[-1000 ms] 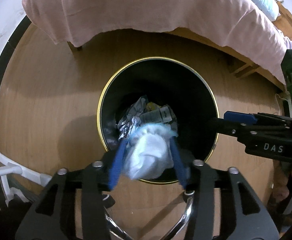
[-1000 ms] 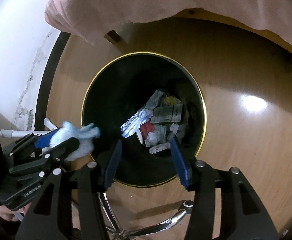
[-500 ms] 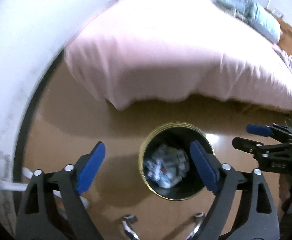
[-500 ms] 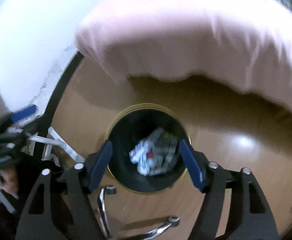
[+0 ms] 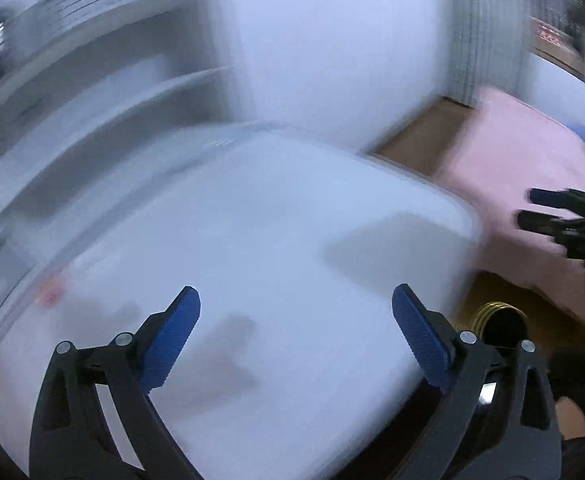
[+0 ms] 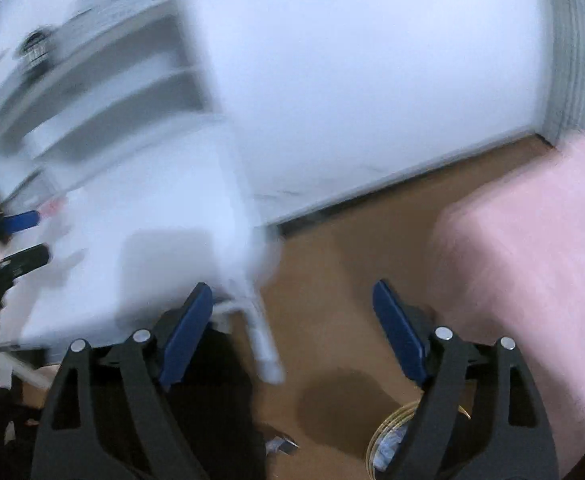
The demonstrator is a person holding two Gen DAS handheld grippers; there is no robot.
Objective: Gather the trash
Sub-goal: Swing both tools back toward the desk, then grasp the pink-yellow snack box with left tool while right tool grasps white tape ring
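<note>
Both views are blurred by fast motion. My left gripper hangs over a white table top, its jaws still opening wide with nothing between them. My right gripper is over the brown floor by the table's corner, jaws also opening and empty. The black bin with a gold rim sits low on the floor at the right of the left wrist view; in the right wrist view the bin peeks out at the bottom with paper trash inside. A small pink-red scrap lies on the table at the left.
A pink-covered bed fills the right side. White shelves stand behind the table against a white wall. A white table leg slants down near my right gripper. A dark chair is below.
Both grippers rose away from the bin and swung toward the white table. The left one let the white and blue wad fall into the bin, and both jaws spread wider.
</note>
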